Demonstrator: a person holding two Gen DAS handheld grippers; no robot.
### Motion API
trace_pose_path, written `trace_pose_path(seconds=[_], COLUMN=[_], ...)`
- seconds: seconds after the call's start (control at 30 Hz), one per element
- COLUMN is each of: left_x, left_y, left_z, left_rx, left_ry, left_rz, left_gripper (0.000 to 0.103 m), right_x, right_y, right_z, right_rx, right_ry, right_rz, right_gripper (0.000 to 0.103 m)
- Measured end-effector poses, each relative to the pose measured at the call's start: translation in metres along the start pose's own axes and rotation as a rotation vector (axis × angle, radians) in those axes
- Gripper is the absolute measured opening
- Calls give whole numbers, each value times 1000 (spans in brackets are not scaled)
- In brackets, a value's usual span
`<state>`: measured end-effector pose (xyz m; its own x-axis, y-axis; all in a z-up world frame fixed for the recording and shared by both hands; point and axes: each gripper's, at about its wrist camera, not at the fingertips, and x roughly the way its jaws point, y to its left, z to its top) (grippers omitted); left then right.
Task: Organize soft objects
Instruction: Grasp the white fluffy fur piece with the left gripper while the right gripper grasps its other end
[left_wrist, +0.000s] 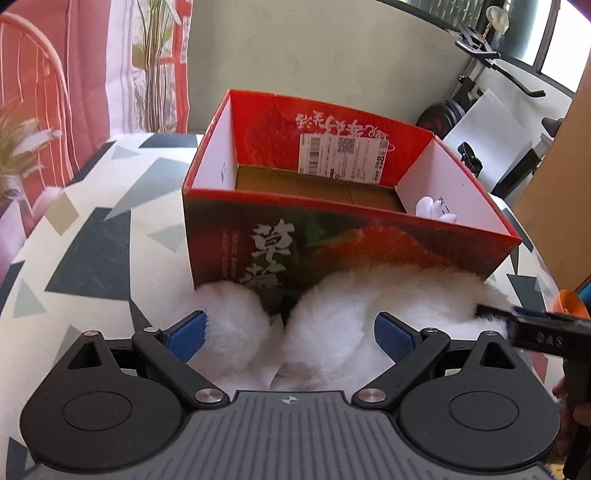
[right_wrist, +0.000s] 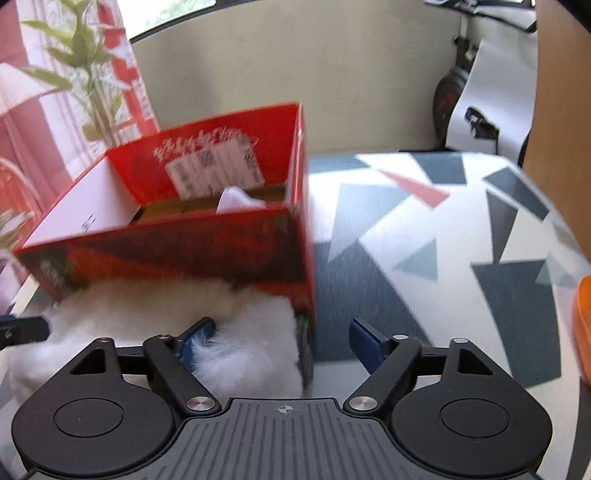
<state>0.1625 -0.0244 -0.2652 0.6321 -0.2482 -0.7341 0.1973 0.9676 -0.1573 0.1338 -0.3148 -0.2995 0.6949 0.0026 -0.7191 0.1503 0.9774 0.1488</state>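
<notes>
White fluffy toy (left_wrist: 332, 325) lies on the patterned cloth (left_wrist: 103, 236), touching the red box (left_wrist: 351, 240) front. Left gripper (left_wrist: 290, 334) wide, fluff between pads, no squeeze; right gripper (right_wrist: 282, 341) wide, over toy's edge. Risk: grabbing only fur so it slips, or shoving the box

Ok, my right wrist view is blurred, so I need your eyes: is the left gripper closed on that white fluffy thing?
Observer: No. The left gripper is open, with the white fluffy thing between its pads.
Operator: Is the fluff one lump?
Observer: From the left wrist it shows two rounded lobes with a dark gap between them, lying against the front wall of the red box.
Operator: And my gripper, seen from there?
Observer: One finger of the right gripper lies against the fluff's right edge.
</notes>
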Motion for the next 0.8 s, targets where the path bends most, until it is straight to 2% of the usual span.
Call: trace_pose_path(seconds=[0.03,0.13,0.27,0.4,0.5,0.53,0.67,0.8], left_x=[0,-4,-14,-15,-16,-16,-6,14], left_y=[1,6,12,14,13,11,3,-8], left_z=[-1,0,2,9,14,16,21,19], left_rx=[-4,-22,-20,-27,-20,-13,19,67], left_ry=[-1,7,-29,-38,-37,-34,-3,54], left_rz=[-3,-21,-40,-47,-75,-90,-144,-154], left_gripper=[97,76,62,59,49,47,46,47], right_x=[-3,-12,-19,-20,-24,-25,-29,-31], right_y=[-2,-6,-6,2,12,16,21,19], right_z=[-4,-13,-24,-30,-35,-37,-41,-45], right_rx=[5,24,25,-11,-63,-85,-124,-127], right_ry=[7,19,34,47,35,28,0,-14], right_rz=[13,39,74,85,86,82,75,75], right_gripper=[74,70,57,43,32,30,24,20])
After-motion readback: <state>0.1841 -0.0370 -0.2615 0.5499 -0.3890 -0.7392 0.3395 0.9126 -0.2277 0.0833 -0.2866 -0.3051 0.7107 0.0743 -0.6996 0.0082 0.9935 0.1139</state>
